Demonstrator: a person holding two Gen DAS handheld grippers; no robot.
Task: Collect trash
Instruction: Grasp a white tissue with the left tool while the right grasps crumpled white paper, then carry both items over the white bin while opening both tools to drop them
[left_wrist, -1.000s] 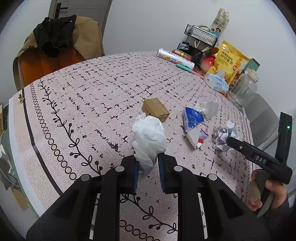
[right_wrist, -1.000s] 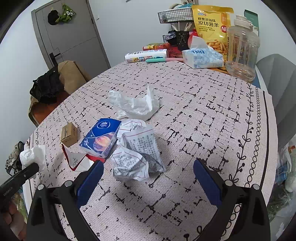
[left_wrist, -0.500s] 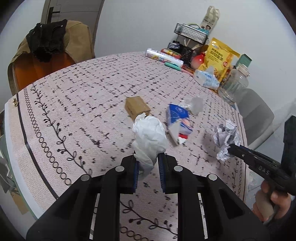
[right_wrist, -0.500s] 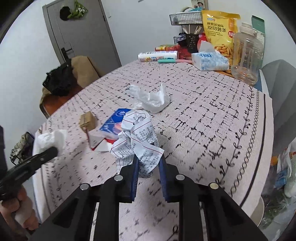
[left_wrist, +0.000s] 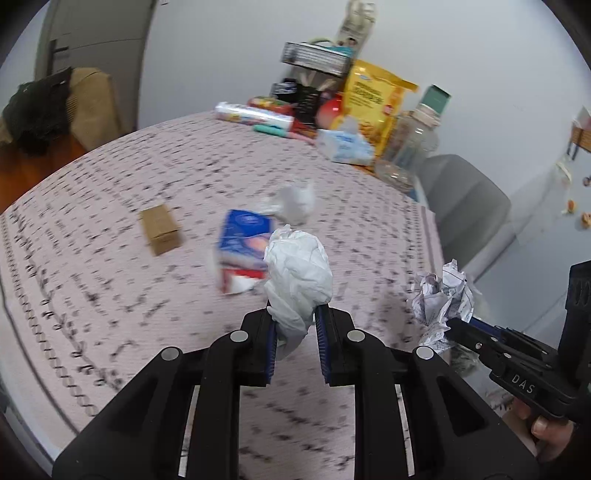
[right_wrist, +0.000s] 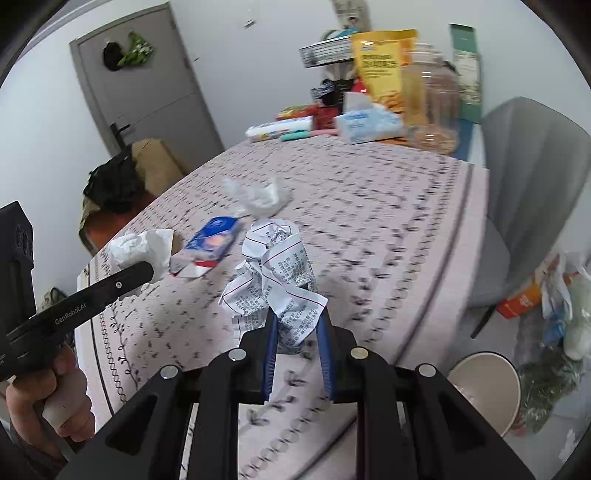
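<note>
While our left claw (left_wrist: 295, 332) pinches the white tissue wad (left_wrist: 297, 273) and our right claw (right_wrist: 297, 339), jaws just closed, clamps the crumpled printed paper (right_wrist: 275, 280), we should carry both steadily to the bin (right_wrist: 484, 387) at lower right; blue packet (left_wrist: 242, 247), brown box (left_wrist: 160, 229) and plastic wrapper (left_wrist: 293, 201) wait mid-frame on the tabletop (left_wrist: 110, 295).

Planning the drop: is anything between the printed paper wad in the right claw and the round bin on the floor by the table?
Nothing visible. The right claw holds the paper wad over the table edge; the bin sits open below right, with only bare floor showing between.
</note>
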